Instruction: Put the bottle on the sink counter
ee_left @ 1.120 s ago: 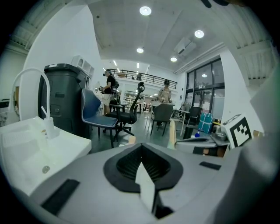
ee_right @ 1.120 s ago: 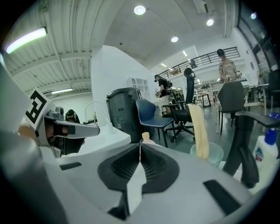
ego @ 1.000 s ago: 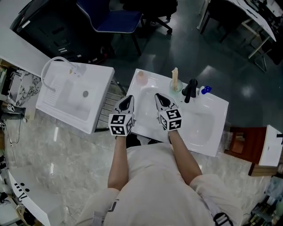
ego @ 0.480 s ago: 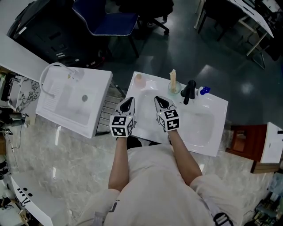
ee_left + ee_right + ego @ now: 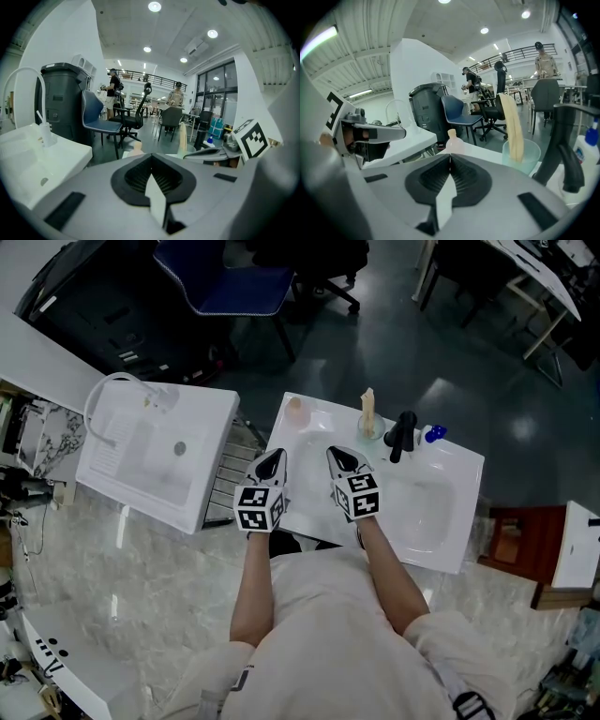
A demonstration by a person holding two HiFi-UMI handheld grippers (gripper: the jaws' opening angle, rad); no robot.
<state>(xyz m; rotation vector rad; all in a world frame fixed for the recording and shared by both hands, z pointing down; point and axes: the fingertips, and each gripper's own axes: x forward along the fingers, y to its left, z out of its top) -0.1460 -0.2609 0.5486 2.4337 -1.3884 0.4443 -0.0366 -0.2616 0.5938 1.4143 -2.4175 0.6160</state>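
Left tongs and right tongs were found closed and empty over the sink worktop.
The two tongs were held side by side, slightly apart, the left at the worktop's left edge and the right over the basin's near left part. In each gripper view the jaws were seen pressed together with nothing between them. The pale pink bottle was noted standing upright at the back left corner of the worktop, beyond both tongs and touched by neither. A translucent cup holding a cream-coloured stick was recorded just beside the black faucet on the back edge, to the right of the bottle. A second white sink was seen to the left.
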